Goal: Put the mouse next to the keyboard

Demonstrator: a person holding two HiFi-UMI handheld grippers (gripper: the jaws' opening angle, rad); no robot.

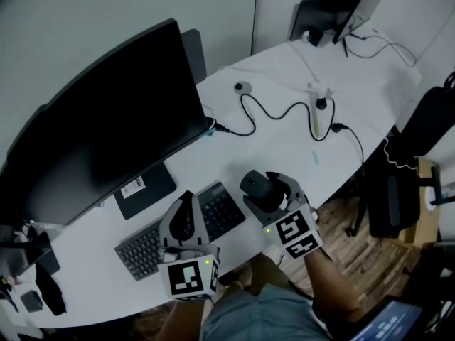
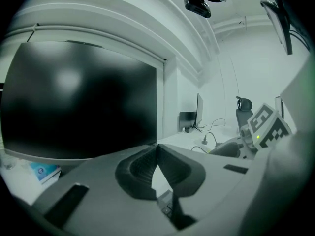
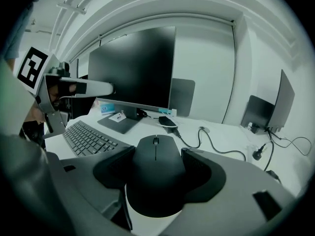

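Gripping the mouse point(image 3: 155, 173) by its two sides, the right gripper point(image 1: 266, 190) hangs over the white desk point(image 1: 284, 141) just beside the number-pad end of the keyboard point(image 1: 224, 210). Its jaws stand wide, pads pressed on the black shell, with the scroll wheel pointing away toward the monitor point(image 1: 106, 119). No view settles whether the mouse's base touches the desk. The left gripper point(image 1: 186, 199) hovers above the keyboard's middle, jaws closed tip to tip on nothing.

The mouse looks light and rigid, a smooth plastic shell with rounded flanks that could slide out of a loose pinch. The sides at its waist, where the pads sit now, seem the best hold, clear of the buttons and wheel on top. It probably needs only to be set down flat, parallel to the keyboard's edge.
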